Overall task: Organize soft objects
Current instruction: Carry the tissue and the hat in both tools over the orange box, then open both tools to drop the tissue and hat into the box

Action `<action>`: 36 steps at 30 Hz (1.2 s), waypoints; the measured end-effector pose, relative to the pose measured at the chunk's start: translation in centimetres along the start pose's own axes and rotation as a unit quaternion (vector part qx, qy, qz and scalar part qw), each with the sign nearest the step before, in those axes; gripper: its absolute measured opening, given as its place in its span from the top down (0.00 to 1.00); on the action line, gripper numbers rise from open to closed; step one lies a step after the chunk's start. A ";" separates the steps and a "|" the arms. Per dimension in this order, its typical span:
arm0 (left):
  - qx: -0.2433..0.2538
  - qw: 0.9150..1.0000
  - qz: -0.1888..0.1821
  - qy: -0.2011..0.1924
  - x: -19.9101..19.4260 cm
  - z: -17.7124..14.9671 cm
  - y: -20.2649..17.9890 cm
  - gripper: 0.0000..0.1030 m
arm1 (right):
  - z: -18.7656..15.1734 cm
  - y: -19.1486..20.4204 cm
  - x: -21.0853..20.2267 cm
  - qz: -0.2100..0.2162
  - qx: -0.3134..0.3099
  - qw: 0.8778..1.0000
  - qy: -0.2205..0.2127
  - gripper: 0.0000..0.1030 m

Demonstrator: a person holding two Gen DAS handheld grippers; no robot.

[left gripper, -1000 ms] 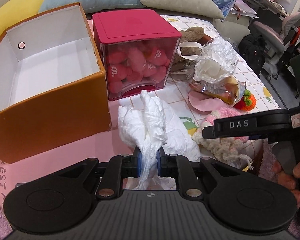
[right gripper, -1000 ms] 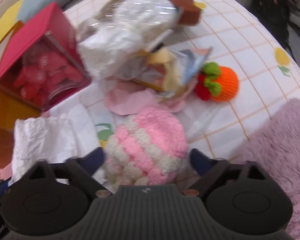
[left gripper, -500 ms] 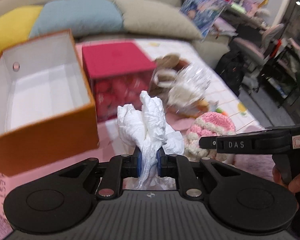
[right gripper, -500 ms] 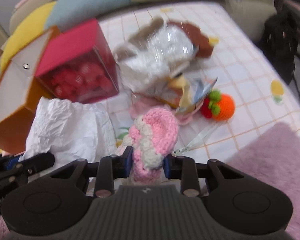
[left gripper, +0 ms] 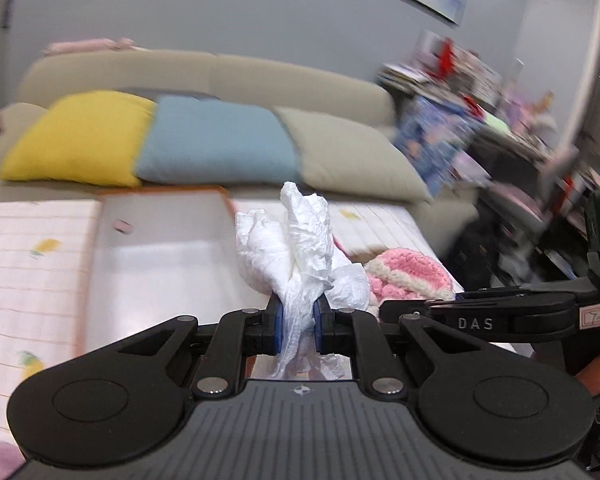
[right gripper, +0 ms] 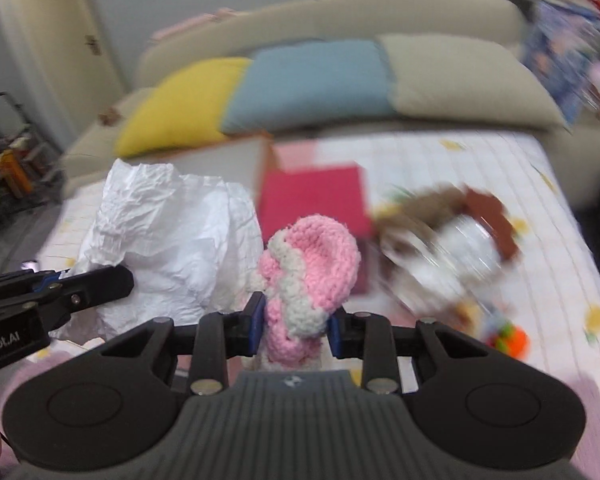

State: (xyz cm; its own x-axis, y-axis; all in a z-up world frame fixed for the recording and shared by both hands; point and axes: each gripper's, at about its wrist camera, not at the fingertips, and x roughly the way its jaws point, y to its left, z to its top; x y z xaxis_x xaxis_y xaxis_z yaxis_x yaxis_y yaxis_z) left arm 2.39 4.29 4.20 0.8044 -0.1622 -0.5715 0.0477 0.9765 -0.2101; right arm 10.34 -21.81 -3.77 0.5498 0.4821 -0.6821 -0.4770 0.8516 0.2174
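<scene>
My left gripper (left gripper: 297, 325) is shut on a crumpled white cloth (left gripper: 300, 256) and holds it in the air above the orange box (left gripper: 156, 248), whose white inside is open. My right gripper (right gripper: 294, 326) is shut on a pink and white knitted piece (right gripper: 312, 264), lifted just right of the white cloth (right gripper: 172, 248). The knitted piece (left gripper: 408, 276) also shows in the left wrist view beside the right gripper's arm.
A red-lidded box (right gripper: 314, 200) stands right of the orange box (right gripper: 224, 156). A brown plush with a clear bag (right gripper: 452, 248) and an orange knitted toy (right gripper: 512, 338) lie on the checked cover. Yellow, blue and beige cushions (left gripper: 216, 144) line the sofa behind.
Both grippers have risen and tilted up with their loads, so the sofa and wall fill the views. The right gripper closed on the knitted piece and lifted it from the cover.
</scene>
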 end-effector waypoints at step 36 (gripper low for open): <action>0.018 0.957 0.113 0.265 16.4 -0.4 12.0 0.72 | 3.9 10.6 25.0 0.049 -0.216 0.943 0.248 0.62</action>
State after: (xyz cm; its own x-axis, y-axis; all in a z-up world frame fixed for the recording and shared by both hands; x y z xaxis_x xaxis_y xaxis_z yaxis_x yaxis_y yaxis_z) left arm 15.86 13.27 -8.02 0.3830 0.0140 -0.9237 -0.0635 0.9979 -0.0112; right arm 21.69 0.05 -15.79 0.1505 0.3075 -0.9396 -0.8031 0.5922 0.0651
